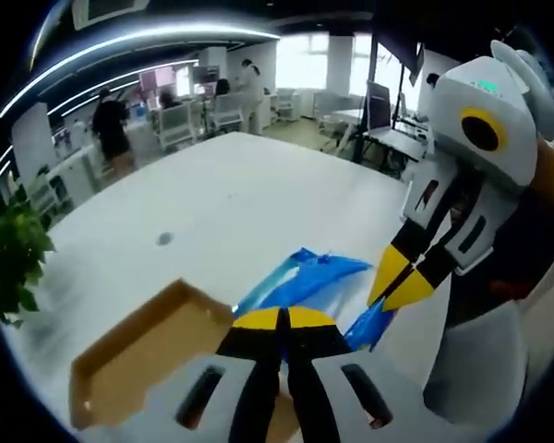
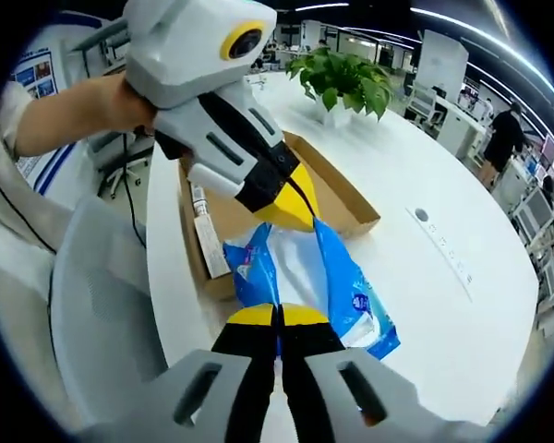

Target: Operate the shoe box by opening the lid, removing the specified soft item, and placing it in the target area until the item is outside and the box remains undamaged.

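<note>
Left gripper (image 1: 280, 320): yellow-tipped black jaws pressed together, apparently pinching the near edge of the bag; in the right gripper view (image 2: 294, 208) its tips meet the bag's top edge at the box.

Right gripper (image 2: 279, 316): jaws closed on the bag's opposite end; in the left gripper view (image 1: 399, 281) the tips come to a point at the blue film.

Item location: the blue and white soft plastic bag (image 2: 309, 277) is stretched between the two grippers, lying partly over the box wall and partly on the table, so judged not yet fully clear of the box.

Box: shallow open brown cardboard shoe box (image 2: 346, 198), a white label on its side wall, no lid seen on it; interior bare where visible (image 1: 138, 346).

Surface: smooth white round-edged table (image 1: 258, 198), a small grey port set in it (image 1: 164, 239).

Risk, tearing: thin glossy film held at both ends; pulling the hands apart could rip it.

Risk, box: the bag dragging on the cardboard wall could bend or shift the light box.

Risk, slip: slick, crinkled plastic may slide out of a narrow pinch.

Bystander item: green potted plant (image 2: 346, 78) beyond the box.
</note>
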The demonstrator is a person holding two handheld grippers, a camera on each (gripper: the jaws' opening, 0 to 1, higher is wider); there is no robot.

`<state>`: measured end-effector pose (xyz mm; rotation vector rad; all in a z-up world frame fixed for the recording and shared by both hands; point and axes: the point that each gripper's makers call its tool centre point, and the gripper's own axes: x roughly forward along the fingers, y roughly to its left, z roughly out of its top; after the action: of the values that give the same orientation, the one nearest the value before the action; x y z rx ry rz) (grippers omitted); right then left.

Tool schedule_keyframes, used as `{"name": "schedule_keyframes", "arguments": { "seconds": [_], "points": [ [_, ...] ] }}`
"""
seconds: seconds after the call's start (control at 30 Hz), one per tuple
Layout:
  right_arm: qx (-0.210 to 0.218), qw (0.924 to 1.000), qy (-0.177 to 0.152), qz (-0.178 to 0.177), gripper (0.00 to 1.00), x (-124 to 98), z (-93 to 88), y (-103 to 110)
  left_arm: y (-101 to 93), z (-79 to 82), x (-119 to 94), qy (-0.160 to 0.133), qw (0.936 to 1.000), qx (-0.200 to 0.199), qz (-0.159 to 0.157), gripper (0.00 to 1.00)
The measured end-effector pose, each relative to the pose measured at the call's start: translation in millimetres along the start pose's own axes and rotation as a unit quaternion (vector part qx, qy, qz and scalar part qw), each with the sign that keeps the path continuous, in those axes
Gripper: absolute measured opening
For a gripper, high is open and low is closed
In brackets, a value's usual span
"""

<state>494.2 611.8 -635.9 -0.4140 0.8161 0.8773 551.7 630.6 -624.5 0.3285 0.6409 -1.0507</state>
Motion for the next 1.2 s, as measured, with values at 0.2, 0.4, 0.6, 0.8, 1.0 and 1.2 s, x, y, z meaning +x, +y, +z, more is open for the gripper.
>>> {"name": "schedule_keyframes", "arguments": {
  "seconds": [0.2,0.4,0.6,0.8,1.0,1.2],
  "points": [
    [0.006,1.0000,0.007,-0.002,0.00,-5.6,-11.5,-10.7,-7.6,6.4,13.6,-0.001,0.9999,-0.005,-0.010,0.00],
    [0.016,0.9998,0.012,-0.009,0.00,-9.5,-22.7,-21.3,-13.4,11.9,26.5,0.001,0.9998,-0.001,-0.022,0.00],
    [0.025,0.9993,0.018,-0.020,0.00,-16.1,-35.2,-33.4,-21.9,18.7,40.2,0.005,0.9993,0.008,-0.035,0.00],
    [0.027,0.9989,0.023,-0.029,0.00,-24.0,-48.3,-46.5,-29.6,26.2,53.8,0.006,0.9987,0.016,-0.048,0.00],
    [0.040,0.9982,0.026,-0.037,0.00,-31.5,-61.5,-59.6,-38.5,35.0,67.2,0.010,0.9977,0.031,-0.060,0.00],
    [0.050,0.9974,0.029,-0.044,0.00,-38.8,-71.9,-71.8,-45.7,44.9,81.7,0.015,0.9963,0.045,-0.071,0.00]
  ]
}}
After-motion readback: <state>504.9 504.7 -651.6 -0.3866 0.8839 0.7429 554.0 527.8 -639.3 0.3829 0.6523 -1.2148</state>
